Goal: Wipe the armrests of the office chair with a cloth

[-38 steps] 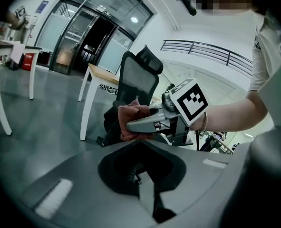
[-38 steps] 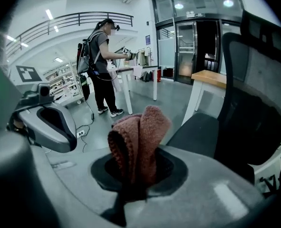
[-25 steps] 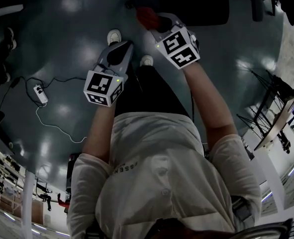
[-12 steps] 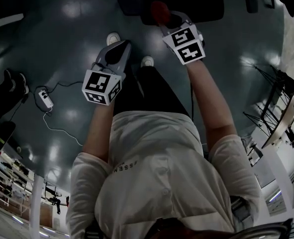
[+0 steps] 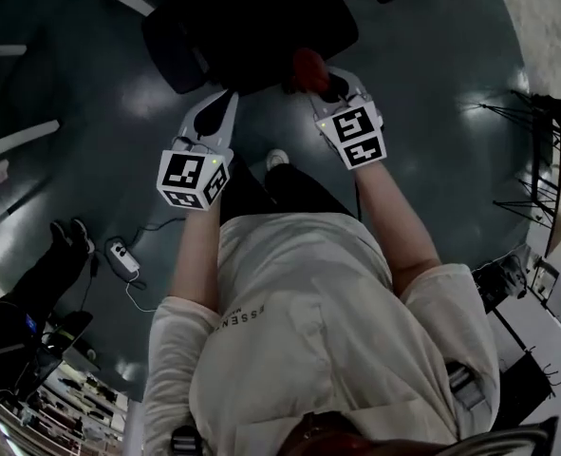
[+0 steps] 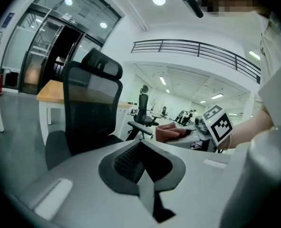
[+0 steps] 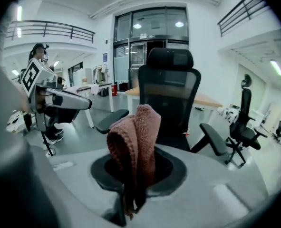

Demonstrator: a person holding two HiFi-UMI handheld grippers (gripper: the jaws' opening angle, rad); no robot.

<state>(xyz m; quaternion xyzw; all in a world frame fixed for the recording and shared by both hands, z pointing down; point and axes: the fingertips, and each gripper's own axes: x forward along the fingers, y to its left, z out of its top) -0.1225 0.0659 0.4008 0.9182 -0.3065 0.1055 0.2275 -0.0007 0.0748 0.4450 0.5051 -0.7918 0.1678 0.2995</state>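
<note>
The dark glossy floor [image 5: 451,112] takes most of the head view. On it stands the black office chair with a mesh back and a headrest [image 7: 169,94], and it faces the person in a white short-sleeved shirt [image 5: 308,321], who stands just before its seat. The chair's two black padded armrests, one [image 7: 112,119] and the other [image 7: 212,137], reach toward the person.

The left gripper [image 5: 218,101] is held beside the seat edge. Its jaws are pressed together and nothing is between them.

The right gripper [image 5: 326,82] is raised in front of the chair, at about the same height. Its jaws are clenched on the folded pinkish-red knitted cloth [image 7: 138,146]. The cloth stands up out of the jaws, between the two armrests in the right gripper view, and touches neither of them.

A small white power strip [image 5: 121,255] lies on the floor to the person's left.
</note>
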